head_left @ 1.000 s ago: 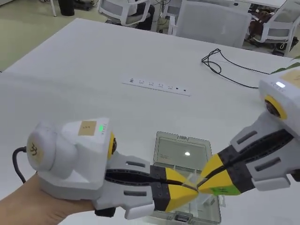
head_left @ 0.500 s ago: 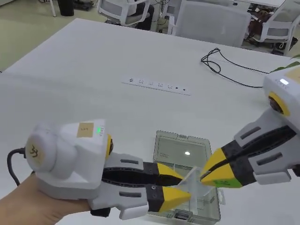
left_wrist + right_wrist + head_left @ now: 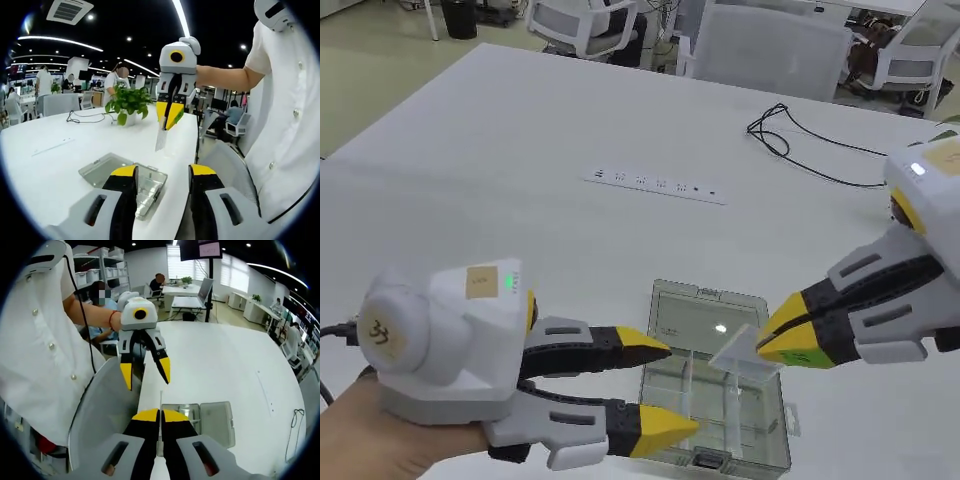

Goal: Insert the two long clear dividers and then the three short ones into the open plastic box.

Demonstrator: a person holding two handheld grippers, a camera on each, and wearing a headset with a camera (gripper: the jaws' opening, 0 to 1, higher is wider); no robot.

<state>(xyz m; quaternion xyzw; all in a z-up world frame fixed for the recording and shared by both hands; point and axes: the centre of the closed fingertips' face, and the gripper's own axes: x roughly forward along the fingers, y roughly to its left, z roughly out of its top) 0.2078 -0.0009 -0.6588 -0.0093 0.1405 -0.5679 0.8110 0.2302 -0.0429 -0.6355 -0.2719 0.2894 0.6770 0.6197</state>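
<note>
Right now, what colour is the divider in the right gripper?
Transparent, colourless divider; clearest in the head view.

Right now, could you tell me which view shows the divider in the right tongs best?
The head view: the divider shows its broad face, pinched by the right tongs above the box. The left gripper view shows a narrow strip hanging; the right gripper view, a thin edge-on line.

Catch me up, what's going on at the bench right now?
The person's right claw is shut on a flat clear plastic divider, holding it tilted above the open clear plastic box on the white table. The left claw is open and empty near the box. The divider is not yet seated.
</note>
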